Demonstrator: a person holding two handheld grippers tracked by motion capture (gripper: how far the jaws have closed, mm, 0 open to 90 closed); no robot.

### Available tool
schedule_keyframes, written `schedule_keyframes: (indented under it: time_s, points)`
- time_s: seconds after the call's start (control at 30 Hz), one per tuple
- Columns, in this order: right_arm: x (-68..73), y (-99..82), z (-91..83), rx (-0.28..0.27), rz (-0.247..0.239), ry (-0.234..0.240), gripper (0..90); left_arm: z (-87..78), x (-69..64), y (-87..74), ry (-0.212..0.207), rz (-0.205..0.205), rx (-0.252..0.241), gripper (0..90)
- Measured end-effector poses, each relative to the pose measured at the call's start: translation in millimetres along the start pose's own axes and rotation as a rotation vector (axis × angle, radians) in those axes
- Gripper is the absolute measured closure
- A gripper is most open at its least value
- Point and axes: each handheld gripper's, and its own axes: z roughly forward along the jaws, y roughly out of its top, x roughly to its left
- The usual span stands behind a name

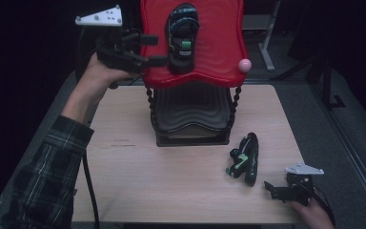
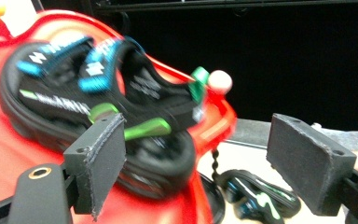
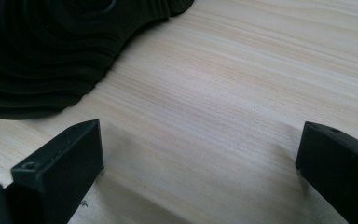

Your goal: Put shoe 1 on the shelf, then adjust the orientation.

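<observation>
**Q:** High view, left to right: how many of each thing?

**A:** Two grippers, two sandals, one two-tier rack point(image 1: 192, 121). The left gripper point(image 1: 158, 50) sits at upper left, the right gripper point(image 1: 269, 188) at lower right.

**Q:** Pose of the hands?

**A:** The left forearm, in a plaid sleeve point(image 1: 52, 176), rises from lower left; its gripper lies level, jaws pointing right at the sandal on the red shelf point(image 1: 183, 38), spread and gripping nothing. The right hand point(image 1: 314, 214) rests at the table point(image 1: 124, 191) edge, jaws pointing left, also spread and holding nothing.

**Q:** Where do the sandals lie?

**A:** One lies at upper centre on the red shelf point(image 1: 219, 43), long axis running up and down the frame. The second sandal point(image 1: 245, 157) lies on the table, right of the rack, long axis near-vertical, slightly tilted.
</observation>
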Motion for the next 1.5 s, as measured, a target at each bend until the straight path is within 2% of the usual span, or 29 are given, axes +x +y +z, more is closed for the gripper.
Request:
schedule_keyframes:
  time_s: [0.03,0.07,0.1,0.13,0.2,0.27,0.33,0.43,0.5,0.53,0.63,0.7,0.73,0.77,0.83,0.87,1.0,1.03,1.07,1.1,1.13,1.17,1.23,1.27,1.3,1.37,1.4,1.43,1.5]
  points:
    - [0.0,0.0,0.0,0.0,0.0,0.0,0.1,-4.2,-8.9,-6.9,-0.004,0.003,0.007,19.4]
    - [0.0,0.0,0.0,0.0,0.0,0.0,0.2,-4.2,-8.9,-6.9,-0.004,0.003,0.007,19.4]
    - [0.0,0.0,0.0,0.0,0.0,0.0,0.1,-8.0,-18.0,-14.7,-0.005,0.004,0.011,19.4]
    - [0.0,0.0,0.0,0.0,0.0,0.0,0.1,-8.0,-18.0,-14.7,-0.005,0.004,0.011,19.5]
    - [0.1,0.0,0.0,0.0,0.0,-0.001,0.1,-13.6,-31.7,-29.2,-0.009,0.004,0.025,19.5]
    - [0.1,0.0,0.0,0.0,0.0,-0.001,0.1,-14.9,-34.8,-32.9,-0.011,-0.001,0.026,19.6]
    - [0.1,0.0,0.0,-0.001,0.001,-0.001,0.1,-18.8,-46.1,-50.7,-0.021,-0.02,0.033,19.6]
    - [0.1,0.0,0.1,-0.001,0.001,0.0,0.1,-20.4,-51.2,-60.9,-0.021,-0.03,0.04,19.6]
    - [0.2,0.0,0.0,-0.001,0.001,-0.002,0.1,-22.5,-59.5,-79.0,-0.024,-0.048,0.047,19.6]
    - [0.2,0.0,0.0,-0.001,0.001,-0.001,0.1,-22.5,-59.5,-79.0,-0.024,-0.048,0.047,19.6]
    - [0.2,0.0,0.0,-0.001,0.001,-0.003,0.1,-22.8,-70.4,-107.6,-0.029,-0.077,0.063,19.6]
    - [0.1,0.0,0.0,-0.001,0.001,-0.004,0.1,-23.0,-74.5,-120.2,-0.032,-0.088,0.074,19.6]
    - [0.2,0.0,0.0,-0.001,0.003,-0.004,0.1,-23.0,-74.5,-120.2,-0.032,-0.088,0.074,19.4]
    - [0.1,0.0,-0.1,-0.001,0.004,-0.005,0.1,-23.5,-79.2,-135.4,-0.031,-0.104,0.081,19.3]
    - [-0.3,0.0,0.1,-0.001,0.005,-0.009,0.1,-24.0,-83.8,-153.4,-0.031,-0.124,0.096,18.7]
    - [-0.7,0.0,0.2,0.0,0.007,-0.01,0.1,-24.0,-83.8,-153.4,-0.031,-0.124,0.096,18.5]
    - [-1.5,0.6,0.6,0.0,0.019,-0.02,0.1,-21.8,-92.4,-193.2,-0.017,-0.162,0.147,16.1]
    - [-1.5,0.6,0.6,0.0,0.019,-0.02,0.1,-21.8,-92.4,-193.2,-0.017,-0.162,0.147,15.9]
    - [-1.9,1.1,1.0,0.0,0.021,-0.021,0.1,-19.4,-95.4,-211.0,0.006,-0.174,0.173,15.8]
    - [-1.9,1.1,1.0,0.0,0.021,-0.021,0.1,-19.4,-95.4,-211.0,0.006,-0.174,0.173,15.6]
    - [-1.9,1.2,1.1,0.0,0.021,-0.022,0.1,-17.3,-97.8,-226.1,0.022,-0.178,0.205,15.1]
    - [-1.9,1.2,1.1,0.0,0.021,-0.022,0.1,-17.3,-97.8,-226.1,0.022,-0.178,0.205,14.7]
    - [-2.8,3.2,0.5,0.023,0.013,-0.013,0.2,-14.9,-101.8,-246.9,0.058,-0.19,0.245,14.2]
    - [-2.8,3.2,0.5,0.023,0.013,-0.013,0.2,-14.9,-101.8,-246.9,0.058,-0.19,0.245,13.8]
    - [-3.1,5.6,-0.8,0.052,0.015,-0.01,2.2,-14.1,-102.9,-256.5,0.07,-0.2,0.26,11.7]
    - [-3.5,7.9,-5.5,0.061,0.011,0.007,16.0,-12.7,-104.9,-277.0,0.102,-0.201,0.305,10.9]
    - [-3.5,7.9,-5.5,0.061,0.011,0.007,16.0,-12.7,-104.9,-277.0,0.102,-0.201,0.305,9.8]
    - [-3.5,11.2,-9.5,0.064,0.013,0.024,21.3,-11.1,-105.8,-290.8,0.112,-0.212,0.342,9.0]
    - [-3.0,14.0,-12.7,0.063,0.012,0.034,30.8,-10.0,-106.0,-300.3,0.119,-0.22,0.364,7.8]
